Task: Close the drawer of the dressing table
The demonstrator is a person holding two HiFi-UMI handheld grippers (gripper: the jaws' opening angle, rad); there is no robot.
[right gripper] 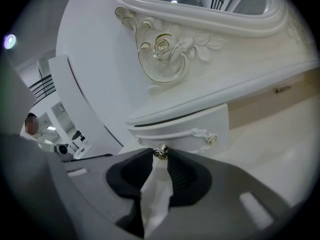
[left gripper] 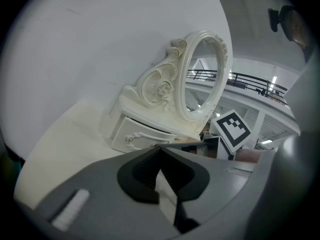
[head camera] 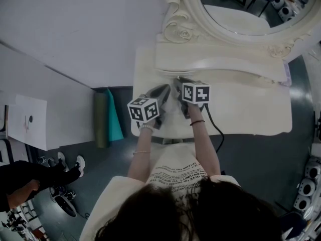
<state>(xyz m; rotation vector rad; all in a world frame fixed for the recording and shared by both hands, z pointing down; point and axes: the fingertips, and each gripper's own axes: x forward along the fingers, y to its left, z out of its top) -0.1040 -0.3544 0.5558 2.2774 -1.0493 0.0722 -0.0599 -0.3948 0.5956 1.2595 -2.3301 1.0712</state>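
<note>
The white dressing table (head camera: 251,109) carries an oval mirror (head camera: 251,9) on a carved base. A small curved drawer (right gripper: 192,131) sits under the base's ledge, with a thin dark gap above its front. My right gripper (right gripper: 161,154) is shut on the metal knob (right gripper: 161,152) at the left end of the drawer's ornate handle. In the head view the right gripper (head camera: 178,82) reaches in under the ledge. My left gripper (left gripper: 160,147) hovers over the tabletop just left of it, tips together and holding nothing. The left gripper view also shows the drawer (left gripper: 134,137).
A black cable (head camera: 216,132) trails from the right gripper across the tabletop. A green roll and a teal sheet (head camera: 103,119) stand on the floor left of the table. A seated person's legs and shoes (head camera: 60,174) are at the lower left.
</note>
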